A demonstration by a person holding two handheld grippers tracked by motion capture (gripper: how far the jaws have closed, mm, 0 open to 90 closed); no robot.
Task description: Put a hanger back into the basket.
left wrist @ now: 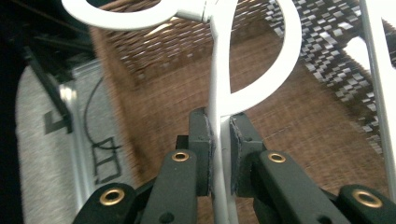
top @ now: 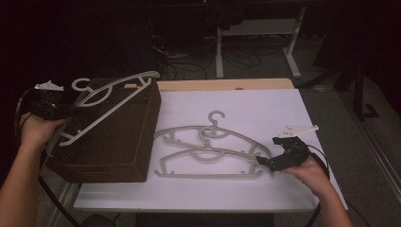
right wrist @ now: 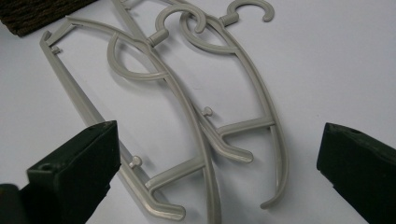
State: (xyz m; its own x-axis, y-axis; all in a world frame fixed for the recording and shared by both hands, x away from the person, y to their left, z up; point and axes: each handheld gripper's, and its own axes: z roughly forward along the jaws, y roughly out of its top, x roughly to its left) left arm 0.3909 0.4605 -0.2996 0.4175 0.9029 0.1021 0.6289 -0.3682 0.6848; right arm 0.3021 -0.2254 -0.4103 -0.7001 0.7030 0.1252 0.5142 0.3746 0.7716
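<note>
Our left gripper (top: 64,116) clamps a smooth plastic hanger (top: 113,97) over the woven basket (top: 113,142); at four o'clock, our right gripper (top: 267,163) gapes beside two curved hangers (top: 213,156).

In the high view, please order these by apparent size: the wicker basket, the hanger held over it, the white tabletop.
1. white tabletop
2. wicker basket
3. hanger held over it, clamped in the left gripper's jaws; it is raised nearer the camera, yet clearly looks smallest.
</note>
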